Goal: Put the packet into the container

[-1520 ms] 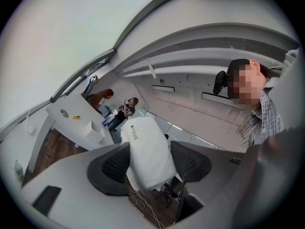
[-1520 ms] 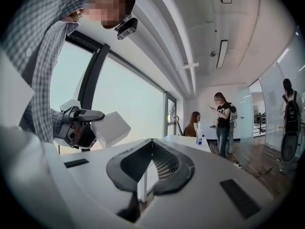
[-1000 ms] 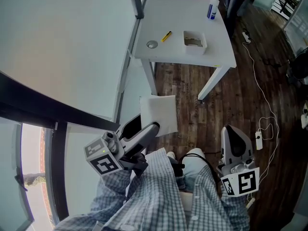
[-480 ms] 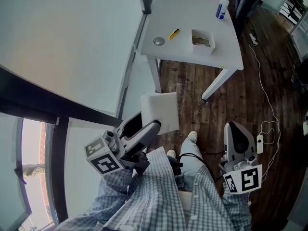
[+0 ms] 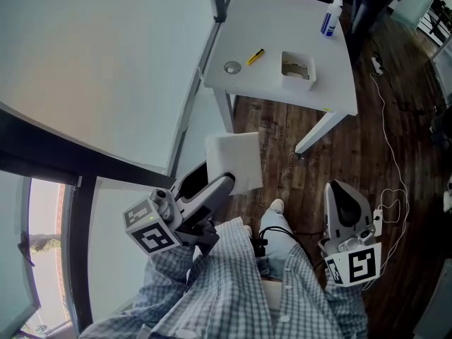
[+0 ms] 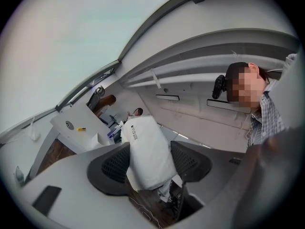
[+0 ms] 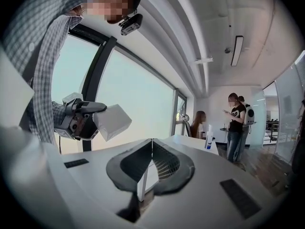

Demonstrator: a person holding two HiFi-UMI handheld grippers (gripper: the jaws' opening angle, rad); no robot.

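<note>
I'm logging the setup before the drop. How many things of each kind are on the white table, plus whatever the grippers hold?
container: 1
spray bottle: 1
yellow pen-shaped item: 1
small round grey item: 1
packet, held in the left gripper: 1
Total: 5

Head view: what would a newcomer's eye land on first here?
The white packet clamped in the left gripper, held up over the wood floor at mid-frame. Next, the white table at the top, with the open container on it, well apart from the packet. The right gripper hangs shut and empty at lower right.
</note>
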